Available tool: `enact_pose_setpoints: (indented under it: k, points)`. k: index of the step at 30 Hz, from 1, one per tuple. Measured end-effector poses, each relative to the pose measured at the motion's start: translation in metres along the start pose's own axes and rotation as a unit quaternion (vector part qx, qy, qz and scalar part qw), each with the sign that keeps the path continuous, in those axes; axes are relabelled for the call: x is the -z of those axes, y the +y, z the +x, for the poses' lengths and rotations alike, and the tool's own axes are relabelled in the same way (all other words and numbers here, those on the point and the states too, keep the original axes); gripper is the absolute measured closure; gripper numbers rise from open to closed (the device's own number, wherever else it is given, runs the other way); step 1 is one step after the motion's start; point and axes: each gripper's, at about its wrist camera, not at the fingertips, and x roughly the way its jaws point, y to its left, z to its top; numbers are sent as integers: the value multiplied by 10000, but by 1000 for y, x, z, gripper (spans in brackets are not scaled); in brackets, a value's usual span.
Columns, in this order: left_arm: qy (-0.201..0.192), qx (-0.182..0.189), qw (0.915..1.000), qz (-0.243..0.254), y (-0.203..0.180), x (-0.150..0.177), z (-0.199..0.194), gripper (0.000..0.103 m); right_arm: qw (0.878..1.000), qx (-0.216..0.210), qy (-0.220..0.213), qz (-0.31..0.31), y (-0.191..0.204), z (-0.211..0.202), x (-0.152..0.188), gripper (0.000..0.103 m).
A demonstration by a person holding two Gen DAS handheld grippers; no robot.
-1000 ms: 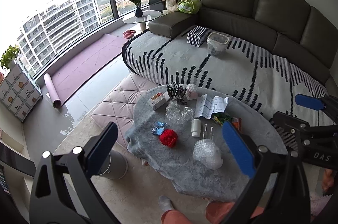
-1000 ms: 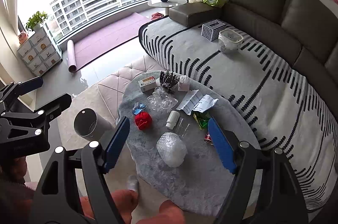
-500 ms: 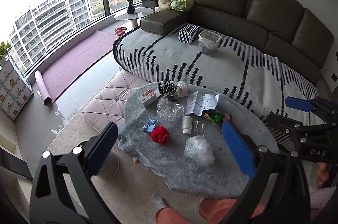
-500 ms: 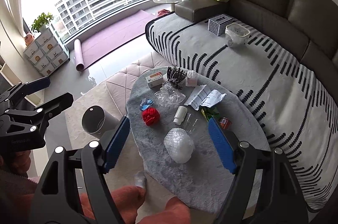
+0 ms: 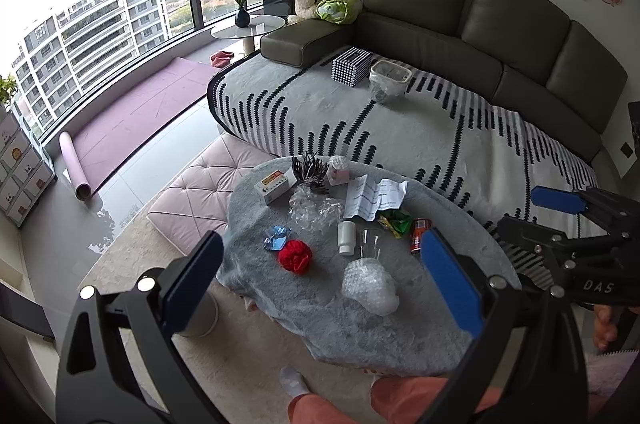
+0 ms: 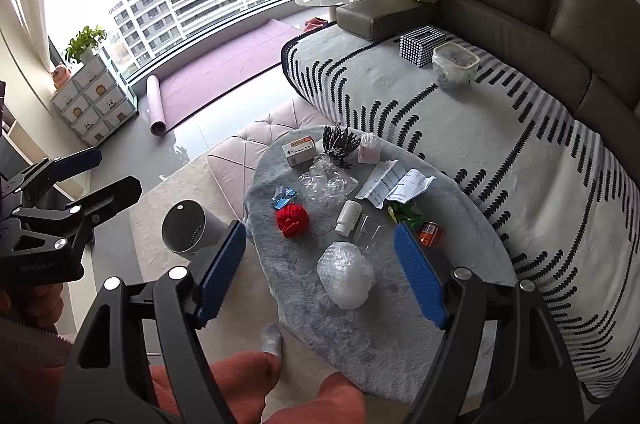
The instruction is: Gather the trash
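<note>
A low table under a grey fuzzy cloth carries litter: a bubble-wrap ball, a red crumpled wad, a blue wrapper, a white bottle, a clear cup, a green wrapper, a red can, a paper leaflet and clear plastic film. A grey bin stands on the floor left of the table. My right gripper hovers open above the bubble wrap. My left gripper is open too, above the table, holding nothing.
A small box, a dark spiky ornament and a pink tissue pack sit at the table's far end. A pink ottoman adjoins it. Behind is a sofa with a striped throw. A person's knees show below.
Both views have swung slightly, so the table sits a little differently in frame. Nothing on the table has moved. Both grippers remain open.
</note>
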Motion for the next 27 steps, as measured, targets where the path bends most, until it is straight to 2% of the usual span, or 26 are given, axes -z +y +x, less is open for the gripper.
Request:
enact_pose_setpoints:
  k: [27]
  points:
    - [-22, -10, 10000, -20, -5, -3, -1, 4, 10000, -8, -4, -18, 4, 0, 0, 29]
